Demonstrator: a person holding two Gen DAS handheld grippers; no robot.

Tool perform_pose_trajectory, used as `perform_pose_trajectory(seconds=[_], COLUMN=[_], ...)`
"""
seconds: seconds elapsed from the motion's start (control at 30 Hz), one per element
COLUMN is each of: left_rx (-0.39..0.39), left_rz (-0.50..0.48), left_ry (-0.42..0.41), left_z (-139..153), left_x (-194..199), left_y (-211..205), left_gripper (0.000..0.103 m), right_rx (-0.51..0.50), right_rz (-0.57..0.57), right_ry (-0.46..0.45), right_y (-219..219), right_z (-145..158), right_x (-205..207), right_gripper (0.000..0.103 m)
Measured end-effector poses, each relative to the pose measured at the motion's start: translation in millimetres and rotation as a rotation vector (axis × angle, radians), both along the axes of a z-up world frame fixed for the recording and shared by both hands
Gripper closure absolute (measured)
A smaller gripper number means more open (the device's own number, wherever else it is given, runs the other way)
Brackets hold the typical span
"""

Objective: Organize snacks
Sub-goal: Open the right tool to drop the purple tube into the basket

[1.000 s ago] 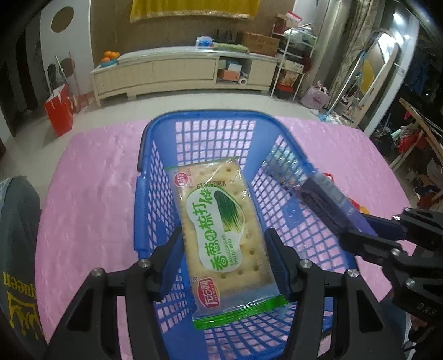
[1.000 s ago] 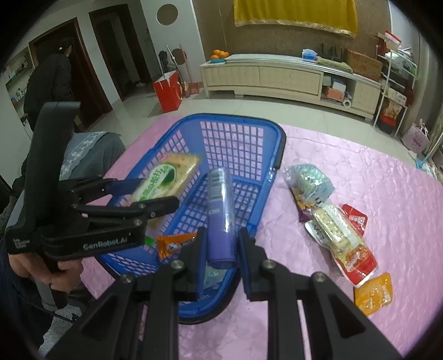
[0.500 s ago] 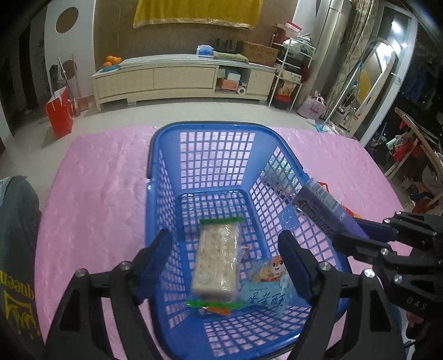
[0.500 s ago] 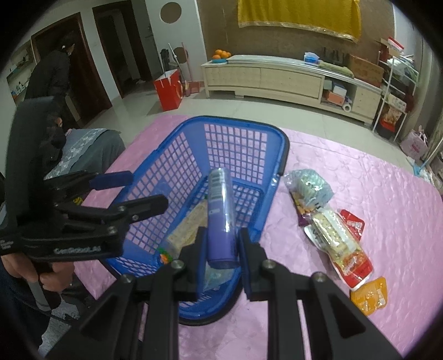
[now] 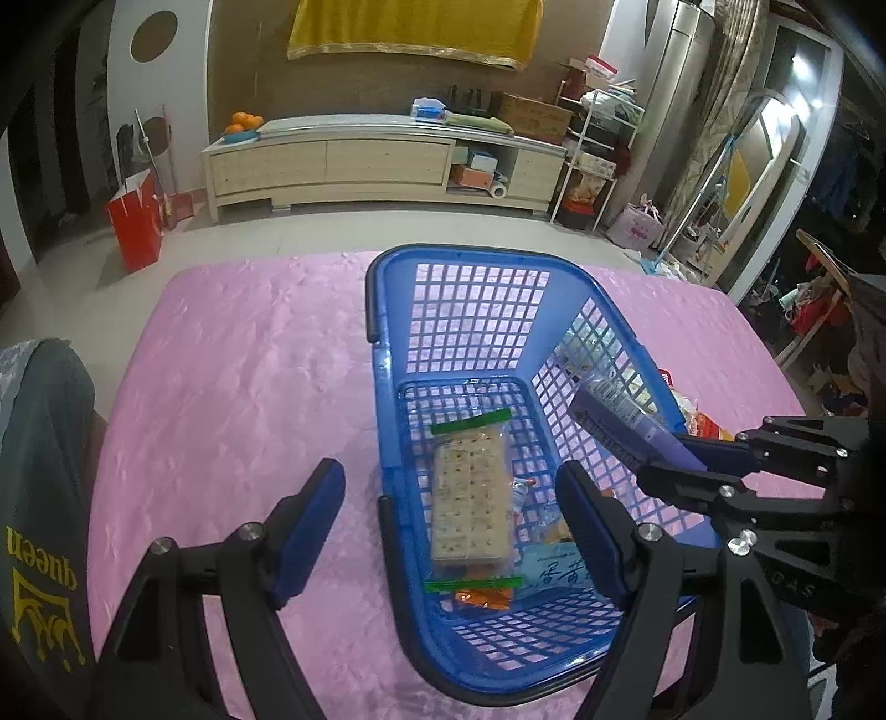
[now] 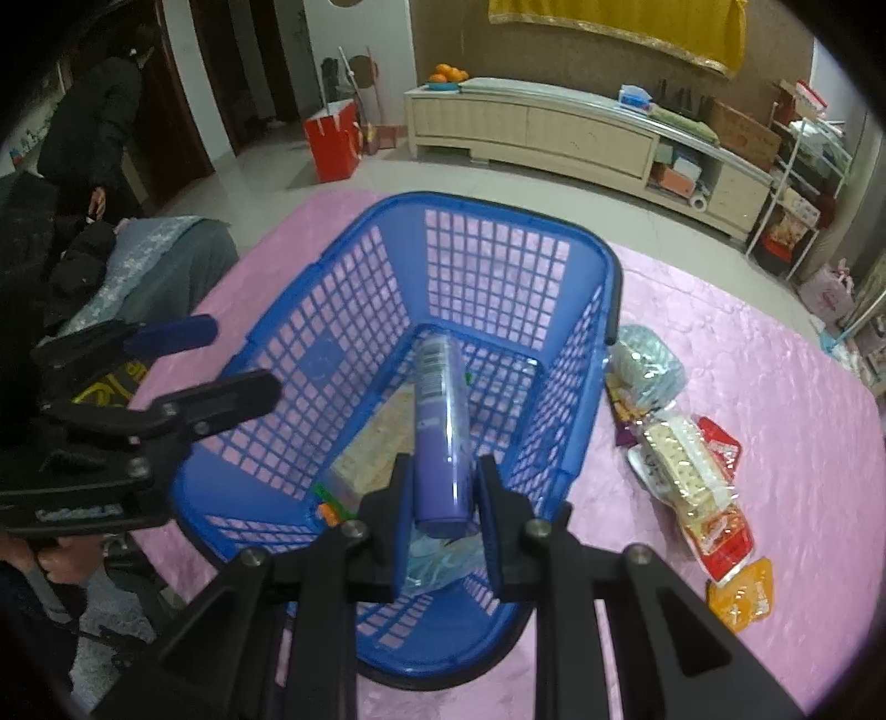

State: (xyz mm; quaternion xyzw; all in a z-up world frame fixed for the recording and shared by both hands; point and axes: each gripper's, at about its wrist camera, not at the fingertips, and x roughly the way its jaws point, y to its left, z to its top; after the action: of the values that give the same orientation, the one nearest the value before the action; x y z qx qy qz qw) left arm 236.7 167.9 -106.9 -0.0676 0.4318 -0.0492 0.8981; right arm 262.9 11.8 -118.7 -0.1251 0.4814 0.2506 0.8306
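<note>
Released since a second ago, the cracker packet [image 5: 470, 498] now lies flat on the floor of the blue basket [image 5: 459, 260], and the left gripper [image 5: 451, 529] has drawn back with its jaws spread and empty, having just been opening. The right gripper [image 6: 443, 498] pinches a purple tube [image 6: 443, 432] over the basket's inside. More snack packets [image 6: 692, 476] lie on the pink-covered desk [image 5: 238, 376] just beside the basket. Behind stand a long pale cabinet [image 5: 354, 160], a red bag [image 5: 135, 221] on the tiled floor and a yellow cloth [image 5: 415, 27] on the wall.
</note>
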Motion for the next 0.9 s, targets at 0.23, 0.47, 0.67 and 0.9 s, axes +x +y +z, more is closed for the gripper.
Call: perform_pose_trajectory(seconds=[0.23,0.47,0.67,0.9], left_rx=[0.0,0.013,0.024,0.041], left_rz=[-0.001,-0.018,-0.037,-0.072], left_ry=[-0.002,-0.01,-0.015,-0.032], left_z=[1,7,19,36], left_x=[-1,-9,-21,-37], left_y=[-2,-15,-32,-67], left_gripper=[0.026,0.026,0.026,0.026], right_rx=[-0.013,0.017,0.028,0.039], right_rz=[-0.016,-0.048,-0.077,-0.132], right_ry=[-0.014,-0.055,-0.069,-0.109], right_y=[-5,-22,-43,-86], right_z=[6,24,38,58], right_x=[-3,-15,-27,-49], right_gripper=[0.058,0.03,0.025,0.021])
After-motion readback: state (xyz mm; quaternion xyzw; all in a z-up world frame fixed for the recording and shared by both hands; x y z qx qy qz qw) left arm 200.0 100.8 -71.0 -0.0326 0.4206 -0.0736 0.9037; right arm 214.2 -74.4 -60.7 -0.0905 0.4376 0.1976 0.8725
